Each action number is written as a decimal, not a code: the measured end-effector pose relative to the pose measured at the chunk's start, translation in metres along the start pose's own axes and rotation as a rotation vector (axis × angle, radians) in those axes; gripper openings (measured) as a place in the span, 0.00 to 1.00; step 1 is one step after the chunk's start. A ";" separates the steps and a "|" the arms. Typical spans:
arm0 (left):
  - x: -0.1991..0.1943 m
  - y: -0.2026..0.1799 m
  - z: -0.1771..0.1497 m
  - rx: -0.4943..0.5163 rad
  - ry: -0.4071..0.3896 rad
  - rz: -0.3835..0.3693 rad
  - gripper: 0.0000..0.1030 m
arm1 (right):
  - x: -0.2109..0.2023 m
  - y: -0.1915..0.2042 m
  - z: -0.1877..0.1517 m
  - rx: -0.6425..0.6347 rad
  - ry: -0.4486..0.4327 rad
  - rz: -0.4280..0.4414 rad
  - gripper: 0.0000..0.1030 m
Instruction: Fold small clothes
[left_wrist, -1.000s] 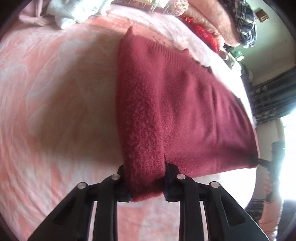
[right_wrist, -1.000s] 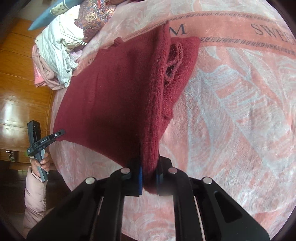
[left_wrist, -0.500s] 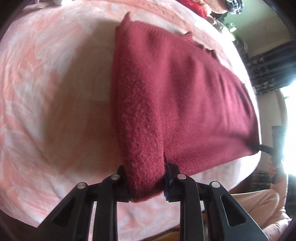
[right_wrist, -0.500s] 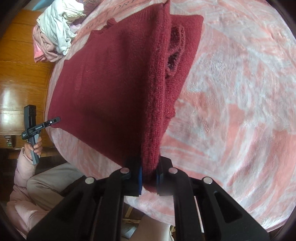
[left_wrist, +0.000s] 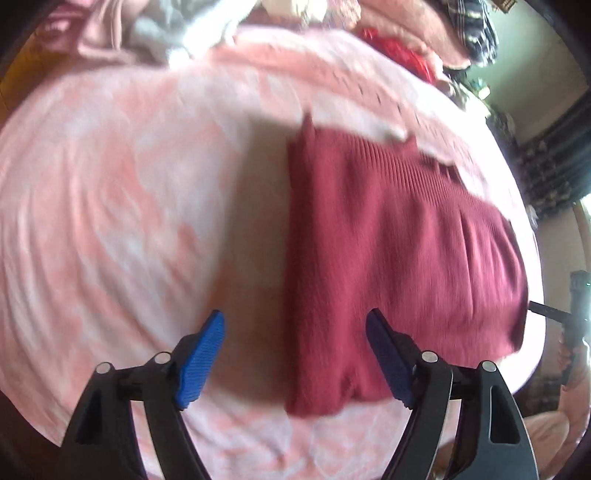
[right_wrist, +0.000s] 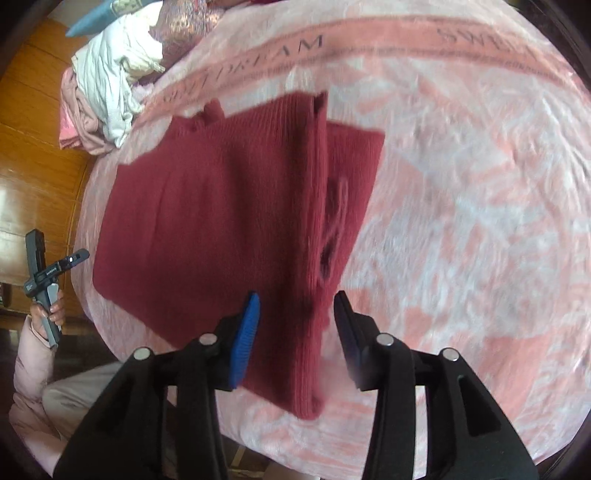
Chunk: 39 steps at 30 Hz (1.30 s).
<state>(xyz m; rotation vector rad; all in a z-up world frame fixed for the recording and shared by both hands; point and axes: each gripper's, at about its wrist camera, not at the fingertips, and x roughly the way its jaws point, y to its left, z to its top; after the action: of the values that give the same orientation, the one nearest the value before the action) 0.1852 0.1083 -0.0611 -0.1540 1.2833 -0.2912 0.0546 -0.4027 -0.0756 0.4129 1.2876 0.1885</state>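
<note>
A dark red knit sweater (left_wrist: 388, 243) lies folded flat on the pink bed blanket (left_wrist: 110, 221). My left gripper (left_wrist: 295, 328) is open and empty, hovering over the sweater's near left corner. In the right wrist view the same sweater (right_wrist: 221, 229) lies flat with a folded sleeve layer along its right side. My right gripper (right_wrist: 297, 306) is open and empty above the sweater's near right edge. The left gripper (right_wrist: 55, 269) shows far left in a hand.
A pile of white and pink clothes (right_wrist: 107, 96) sits at the bed's far corner by the wooden floor (right_wrist: 29, 147). More clothes and pillows (left_wrist: 424, 40) lie along the far side. The blanket's near edge (right_wrist: 332, 454) drops off just below the sweater.
Both grippers have opened and let go of the sweater. The sweater, held up before, now lies flat on the blanket. Both grippers have pulled back a little.
</note>
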 end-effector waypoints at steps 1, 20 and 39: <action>-0.001 0.005 0.009 -0.006 -0.008 0.010 0.77 | -0.002 0.003 0.019 0.008 -0.024 -0.005 0.55; 0.075 -0.034 0.086 -0.021 -0.028 0.034 0.40 | 0.034 -0.007 0.126 0.083 -0.088 0.001 0.05; 0.037 -0.049 0.055 -0.033 -0.066 0.101 0.60 | 0.021 0.016 0.091 0.082 -0.075 -0.139 0.42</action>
<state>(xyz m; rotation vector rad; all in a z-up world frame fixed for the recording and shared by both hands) 0.2409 0.0476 -0.0661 -0.1251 1.2261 -0.1770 0.1490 -0.3982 -0.0675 0.3953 1.2482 0.0028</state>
